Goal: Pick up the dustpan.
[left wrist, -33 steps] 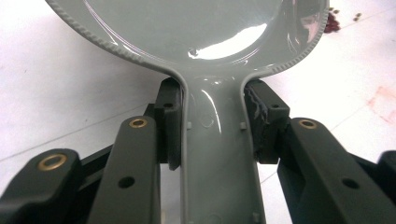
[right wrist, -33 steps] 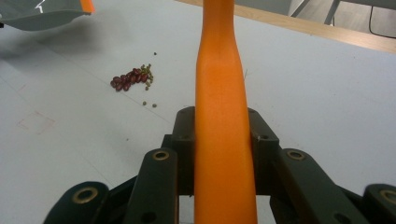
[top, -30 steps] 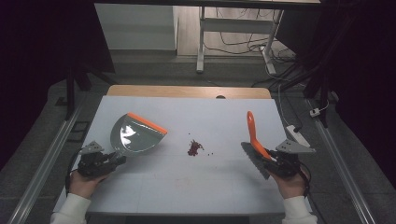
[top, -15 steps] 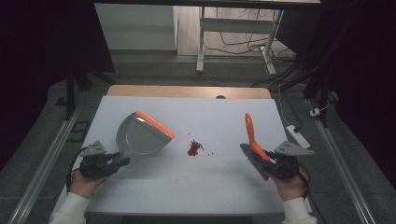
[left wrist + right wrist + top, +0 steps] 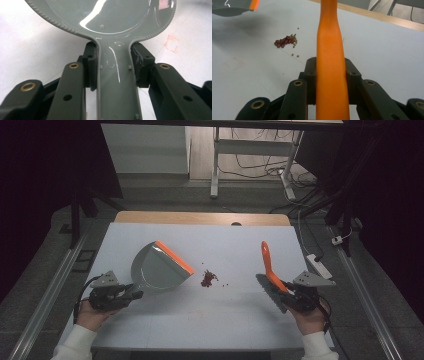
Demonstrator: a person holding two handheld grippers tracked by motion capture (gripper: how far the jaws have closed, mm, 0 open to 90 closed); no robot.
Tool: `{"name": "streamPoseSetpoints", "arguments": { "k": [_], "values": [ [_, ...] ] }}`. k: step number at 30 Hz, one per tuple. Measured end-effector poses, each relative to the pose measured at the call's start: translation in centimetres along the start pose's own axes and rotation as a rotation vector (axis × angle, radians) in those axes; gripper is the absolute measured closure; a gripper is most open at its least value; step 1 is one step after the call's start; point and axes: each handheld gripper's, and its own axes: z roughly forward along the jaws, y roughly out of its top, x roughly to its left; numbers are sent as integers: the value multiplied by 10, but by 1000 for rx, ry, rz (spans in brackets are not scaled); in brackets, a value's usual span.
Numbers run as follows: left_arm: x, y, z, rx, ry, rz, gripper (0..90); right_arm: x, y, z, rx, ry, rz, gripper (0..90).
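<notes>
**Dustpan swings in toward the spilled beans**

Swinging across from the left, the grey dustpan [image 5: 159, 270] now sits closer to the middle of the table [image 5: 150, 330] than it did a second ago, and its orange lip [image 5: 174, 257] has turned from facing about one o'clock to facing roughly three o'clock, toward the little heap of dark red beans [image 5: 209, 278]. Lip and heap are near each other but apart.

The left gripper [image 5: 131, 295], down at about eight o'clock on the table, has its jaws closed tight on the dustpan's handle [image 5: 116, 82]; in the left gripper view both pads press the handle's sides just below the pan's bowl.

The right gripper [image 5: 289, 295], at about four o'clock, has hardly shifted. Its jaws are clamped on the orange brush [image 5: 267, 262], whose handle rises toward twelve o'clock, leaning slightly left. In the right gripper view the handle [image 5: 330, 62] runs straight up between the pads, with the beans lying at ten o'clock from it and a few loose ones scattered just beside the heap.
</notes>
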Motion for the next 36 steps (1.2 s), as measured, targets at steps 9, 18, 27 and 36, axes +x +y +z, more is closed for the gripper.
{"name": "streamPoseSetpoints", "arguments": {
  "k": [9, 18, 27, 36],
  "values": [
    [7, 9, 11, 59, -43, 54, 616, 2, 13, 13, -7, 2, 4, 697],
    [-4, 3, 7, 114, -67, 77, 616, 6, 30, 33, -18, 27, -4, 697],
    [-8, 5, 7, 141, -84, 62, 616, 8, 53, 52, -46, 37, -6, 697],
    [-10, 5, 10, 171, -127, 76, 616, 14, 71, 72, -60, 57, 3, 697]
  ]
}}
